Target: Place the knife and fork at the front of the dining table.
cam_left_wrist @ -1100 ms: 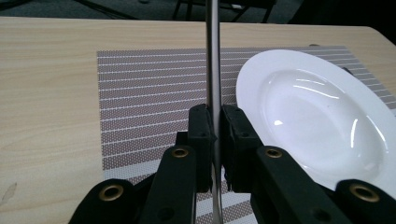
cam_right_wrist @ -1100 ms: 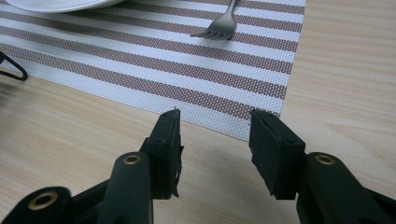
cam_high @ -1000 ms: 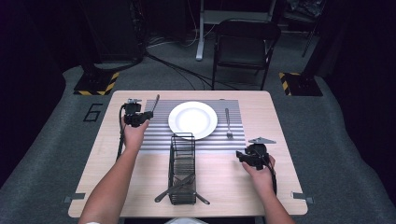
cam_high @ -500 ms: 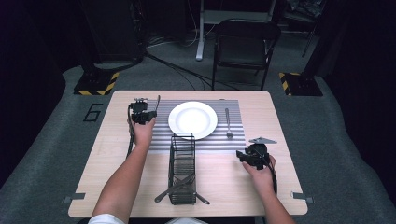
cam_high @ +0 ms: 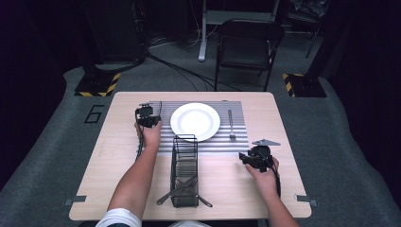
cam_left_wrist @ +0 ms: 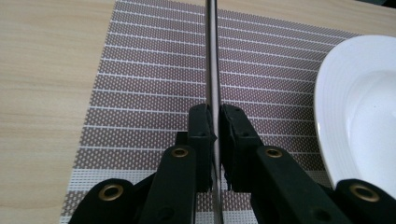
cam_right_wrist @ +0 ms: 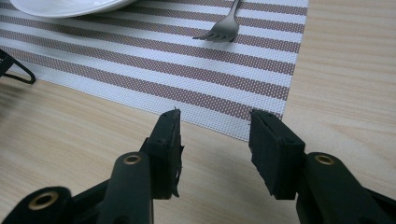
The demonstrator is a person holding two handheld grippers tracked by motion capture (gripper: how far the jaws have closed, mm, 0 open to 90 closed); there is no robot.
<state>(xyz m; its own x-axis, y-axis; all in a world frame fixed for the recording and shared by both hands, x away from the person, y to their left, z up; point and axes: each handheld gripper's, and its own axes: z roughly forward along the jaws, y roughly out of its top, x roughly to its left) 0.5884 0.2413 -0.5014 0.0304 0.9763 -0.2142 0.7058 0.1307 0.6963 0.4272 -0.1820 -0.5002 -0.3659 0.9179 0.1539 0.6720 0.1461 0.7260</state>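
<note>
My left gripper [cam_left_wrist: 213, 122] clamps a thin metal knife [cam_left_wrist: 211, 60] edge-on, blade running ahead over the placemat [cam_left_wrist: 140, 93]. It is stiff and slippery (grasp the handle squarely). My right gripper [cam_right_wrist: 215, 140] rests released.

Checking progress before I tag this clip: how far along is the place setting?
Done: plate sits centred on the striped placemat, fork lies to its right. In hand: the left tool is shut on a thin knife over the mat's left side. Left: release it; more cutlery lies in the wire caddy. Right tool is open, idle.
</note>
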